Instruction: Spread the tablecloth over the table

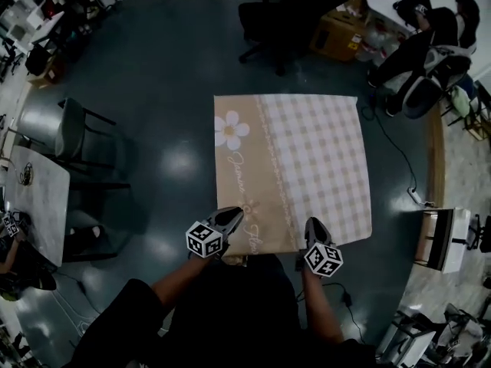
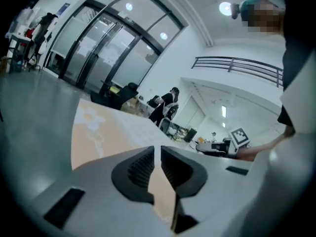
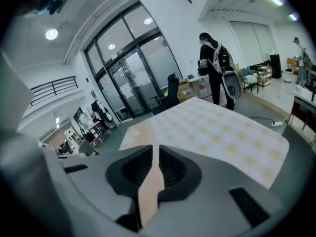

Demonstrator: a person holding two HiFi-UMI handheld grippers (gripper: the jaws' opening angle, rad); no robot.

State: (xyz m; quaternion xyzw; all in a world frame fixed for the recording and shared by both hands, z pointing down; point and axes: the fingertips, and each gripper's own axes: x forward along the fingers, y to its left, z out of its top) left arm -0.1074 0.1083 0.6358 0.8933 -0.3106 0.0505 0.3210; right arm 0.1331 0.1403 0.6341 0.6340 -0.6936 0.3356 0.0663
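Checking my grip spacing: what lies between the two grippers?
Head view: only the near edge of the tablecloth, running from left gripper to right gripper.

black office chair [image 1: 265, 18] far side | cardboard box [image 1: 337, 35] beside it | grey chair [image 1: 77, 133] left | person [image 3: 217, 70] standing

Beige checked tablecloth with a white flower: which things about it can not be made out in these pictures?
- Whatever is under the beige checked tablecloth: head view, the cloth covers it completely.
- Cursive print on its plain band: head view, too small to read.
- Its hem inside the left gripper and right gripper: gripper views, the shut grey jaws cover it.
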